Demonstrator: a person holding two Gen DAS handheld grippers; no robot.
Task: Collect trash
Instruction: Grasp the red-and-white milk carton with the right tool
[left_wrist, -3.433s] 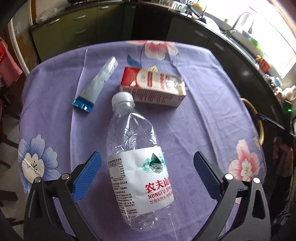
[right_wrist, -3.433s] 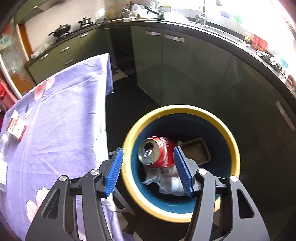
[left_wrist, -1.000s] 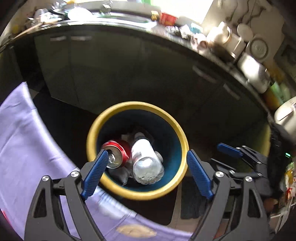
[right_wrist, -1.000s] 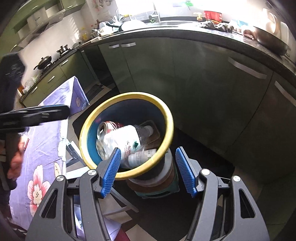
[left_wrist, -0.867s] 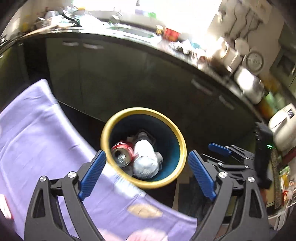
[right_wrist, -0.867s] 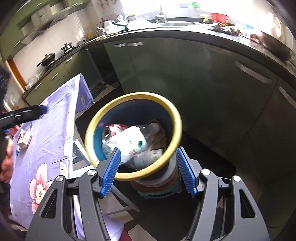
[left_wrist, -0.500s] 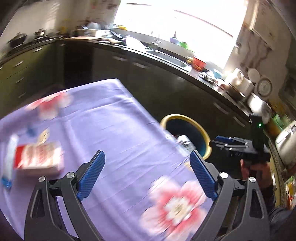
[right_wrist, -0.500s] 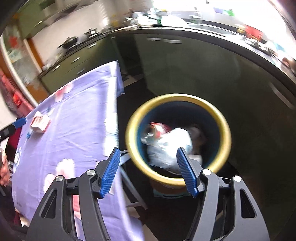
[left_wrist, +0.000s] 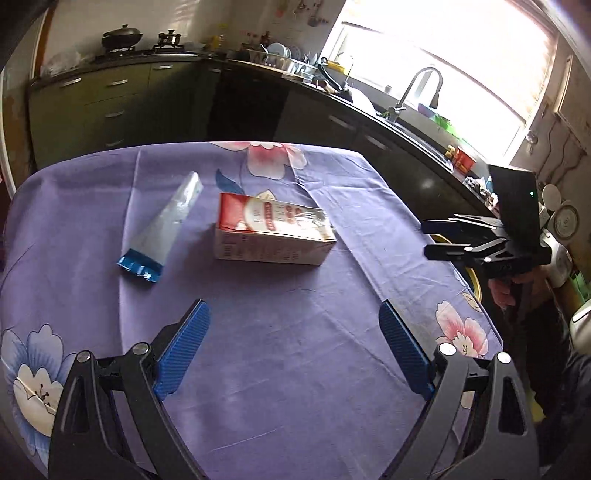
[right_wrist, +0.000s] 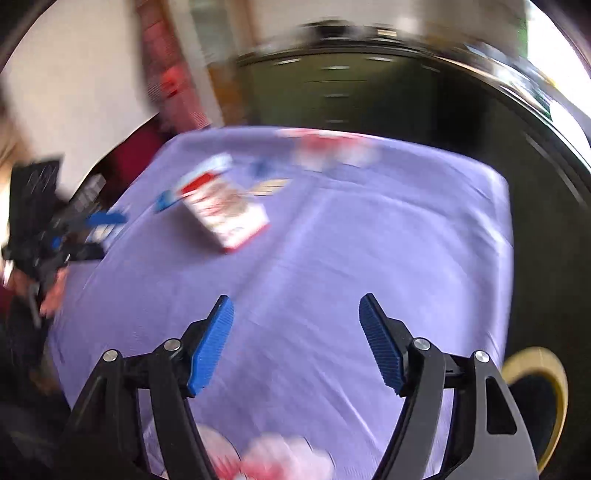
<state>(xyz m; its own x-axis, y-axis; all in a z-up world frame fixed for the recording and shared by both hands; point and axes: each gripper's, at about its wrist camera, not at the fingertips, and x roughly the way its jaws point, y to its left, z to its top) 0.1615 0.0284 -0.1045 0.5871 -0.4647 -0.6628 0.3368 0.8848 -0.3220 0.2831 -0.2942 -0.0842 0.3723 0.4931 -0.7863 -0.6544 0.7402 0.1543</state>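
On purple tablecloth (left_wrist: 295, 332), red-white carton (left_wrist: 271, 232) on its side, flattened blue-ended tube (left_wrist: 162, 230) beside.

Two items lie on the tabletop (left_wrist: 295, 350), with the bin off its right side.

In the left wrist view the carton (left_wrist: 271, 234) lies on its side near the middle of the tabletop, and the tube (left_wrist: 162, 230) lies just left of it, apart from it, its crimped end toward the camera. Both lie beyond the left hand-held gripper (left_wrist: 293, 350), which hangs over bare cloth. The right hand-held gripper (right_wrist: 295, 341) is past the right edge. The bin (right_wrist: 537, 402) stands below that edge; counters run behind the tabletop.
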